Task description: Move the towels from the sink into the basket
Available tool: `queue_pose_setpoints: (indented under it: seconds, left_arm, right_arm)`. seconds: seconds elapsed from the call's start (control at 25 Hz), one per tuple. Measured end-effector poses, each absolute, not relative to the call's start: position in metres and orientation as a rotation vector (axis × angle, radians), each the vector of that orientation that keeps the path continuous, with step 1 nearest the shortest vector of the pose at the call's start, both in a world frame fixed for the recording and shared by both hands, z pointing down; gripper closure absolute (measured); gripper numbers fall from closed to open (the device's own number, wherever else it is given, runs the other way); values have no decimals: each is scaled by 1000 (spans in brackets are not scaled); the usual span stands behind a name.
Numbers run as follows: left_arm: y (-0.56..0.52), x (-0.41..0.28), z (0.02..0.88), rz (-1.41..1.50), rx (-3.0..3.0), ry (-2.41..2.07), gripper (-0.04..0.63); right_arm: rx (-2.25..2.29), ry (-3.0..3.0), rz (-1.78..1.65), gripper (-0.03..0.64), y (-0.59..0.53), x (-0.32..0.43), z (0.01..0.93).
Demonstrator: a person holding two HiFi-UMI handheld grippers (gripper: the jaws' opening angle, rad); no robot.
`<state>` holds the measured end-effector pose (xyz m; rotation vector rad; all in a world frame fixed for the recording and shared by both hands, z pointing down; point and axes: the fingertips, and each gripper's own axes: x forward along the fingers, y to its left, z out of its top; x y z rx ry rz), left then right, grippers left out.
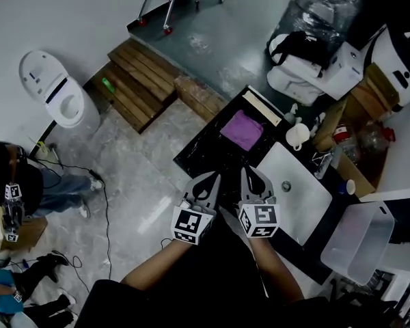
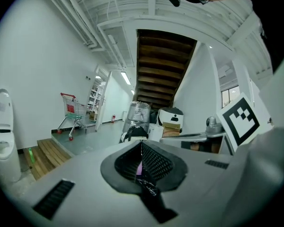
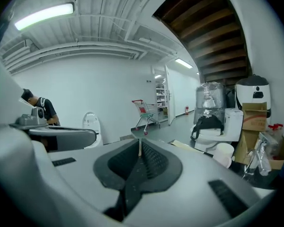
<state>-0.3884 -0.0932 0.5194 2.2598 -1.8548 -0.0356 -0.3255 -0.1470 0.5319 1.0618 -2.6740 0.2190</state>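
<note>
Towel (image 1: 242, 130), purple, lies flat on the black bench (image 1: 198, 157), ahead of both tools and near the white sink (image 1: 302, 198), not in it. I read the left tool (image 1: 211, 178) as clenched and empty. The right tool (image 1: 249, 173), just beside it, is likewise clenched and empty. A clear bin (image 1: 359, 241) stands well right of the right tool.

We note the left gripper (image 1: 207, 178) and right gripper (image 1: 250, 174): grey shells, black ribbed fingers (image 2: 156, 162), each carrying a white cube (image 1: 190, 225) with black square markers. The person wears a black top (image 1: 191, 299).
</note>
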Motion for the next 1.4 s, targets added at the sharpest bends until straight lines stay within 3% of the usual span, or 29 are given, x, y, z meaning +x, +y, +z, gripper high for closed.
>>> queue_pose_setpoints:
  seconds: [0.72,0.84,1.08,1.32,1.4]
  left_arm:
    - [-233,-413,556,12,2174,-1841,583]
    - [-249,-416,563,26,2172,-1849,583]
    - [-262,-414,579,65,2169,-1803,582]
    - [-252,-413,591,86,2133,-1777,582]
    - [-246,-413,592,96,2127,-1784,582]
  right_arm:
    - [932,-2508,332,589,-320,-363,641]
    - [897,-2476,378,457,-337,-368,665]
    - [831,-2352,436,326,-356,-380,720]
    - [724,-2259,351,310,-350,-383,757]
    - [717,-2256,355,338,-347,-383,757]
